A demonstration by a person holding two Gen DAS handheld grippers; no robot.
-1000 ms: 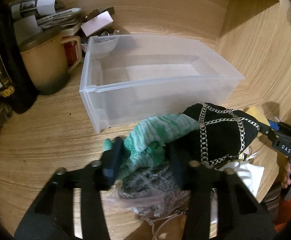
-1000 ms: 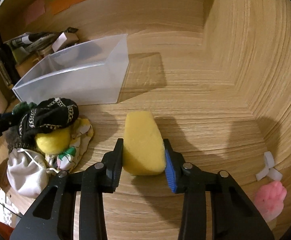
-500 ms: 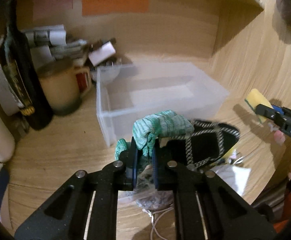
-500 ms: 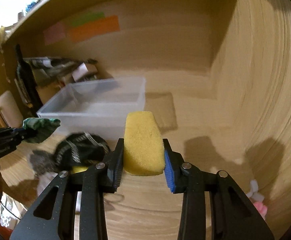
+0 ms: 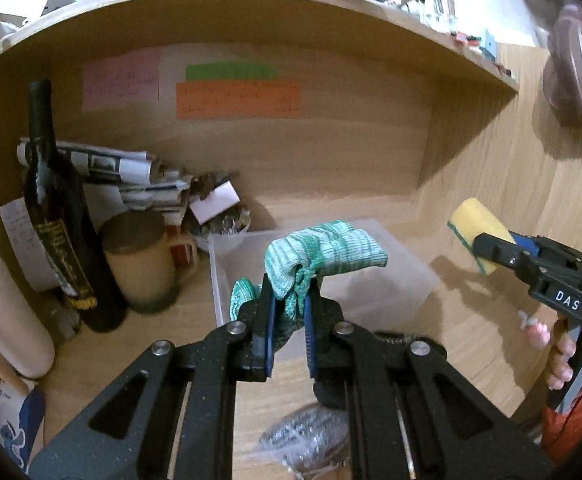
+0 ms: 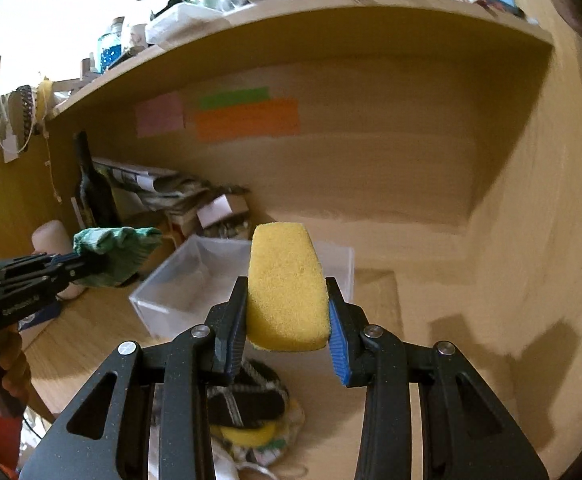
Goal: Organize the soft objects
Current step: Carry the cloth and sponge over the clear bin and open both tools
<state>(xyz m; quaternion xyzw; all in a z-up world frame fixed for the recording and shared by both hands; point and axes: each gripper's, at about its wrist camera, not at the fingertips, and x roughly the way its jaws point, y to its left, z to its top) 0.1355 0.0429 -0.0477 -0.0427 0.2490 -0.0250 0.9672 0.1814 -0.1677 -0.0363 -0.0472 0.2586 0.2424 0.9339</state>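
Both loads have risen off the desk since a second ago. At centre of the left view, the left gripper (image 5: pixel 289 320) is clamped on a green knit glove (image 5: pixel 323 256) held above the clear plastic bin (image 5: pixel 407 276). Right of it, the right gripper (image 6: pixel 287 320) pinches a yellow sponge (image 6: pixel 287 288) — also airborne. This looks like the carry step; next, lower each over the bin and release.

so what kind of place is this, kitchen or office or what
Probably a home desk nook under a wooden shelf: sticky notes on the back panel, a mug beside a dark bottle, stacked papers.
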